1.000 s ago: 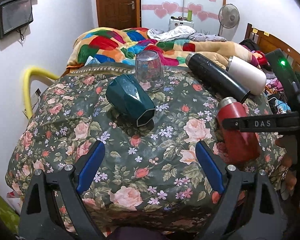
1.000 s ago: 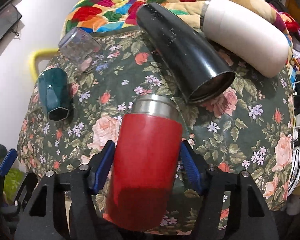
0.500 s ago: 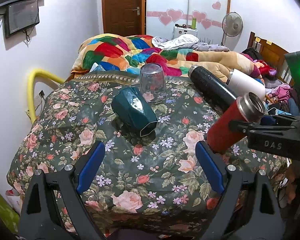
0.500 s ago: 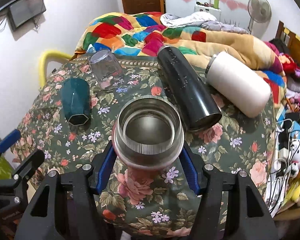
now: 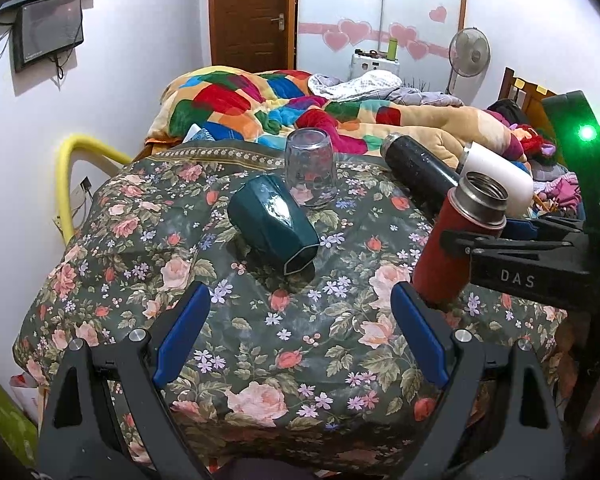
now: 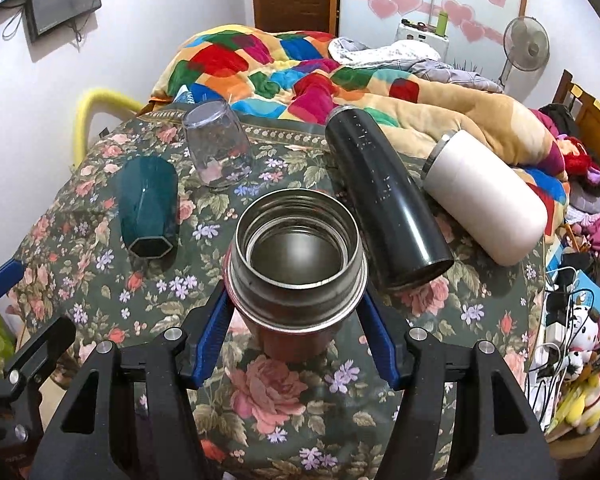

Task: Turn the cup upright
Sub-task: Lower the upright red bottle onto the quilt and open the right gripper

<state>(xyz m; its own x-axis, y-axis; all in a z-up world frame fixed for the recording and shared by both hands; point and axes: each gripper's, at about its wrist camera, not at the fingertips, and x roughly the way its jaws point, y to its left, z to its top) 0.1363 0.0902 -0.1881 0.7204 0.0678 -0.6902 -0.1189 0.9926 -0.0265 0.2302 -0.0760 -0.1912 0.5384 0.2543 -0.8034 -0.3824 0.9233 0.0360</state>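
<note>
My right gripper [image 6: 294, 312] is shut on the red steel-rimmed cup [image 6: 296, 256], which stands nearly upright, mouth up, its base at the floral cloth. In the left wrist view the red cup [image 5: 456, 236] leans slightly, held by the right gripper [image 5: 512, 248] at the right. My left gripper [image 5: 300, 332] is open and empty over the cloth's near part. A dark green faceted cup [image 5: 274, 226] [image 6: 148, 208] lies on its side. A clear glass [image 5: 310, 168] [image 6: 218, 152] stands upside down behind it.
A black flask [image 6: 384, 204] [image 5: 416, 168] and a white flask [image 6: 488, 196] [image 5: 500, 172] lie on their sides at the right. The floral cloth [image 5: 260, 340] drops off at the near and left edges. A patchwork quilt [image 6: 260, 68] is piled behind.
My right gripper lifted the red cup and turned it from upside down to mouth up, then brought it down to the cloth. The left gripper stayed open and pulled back slightly.
</note>
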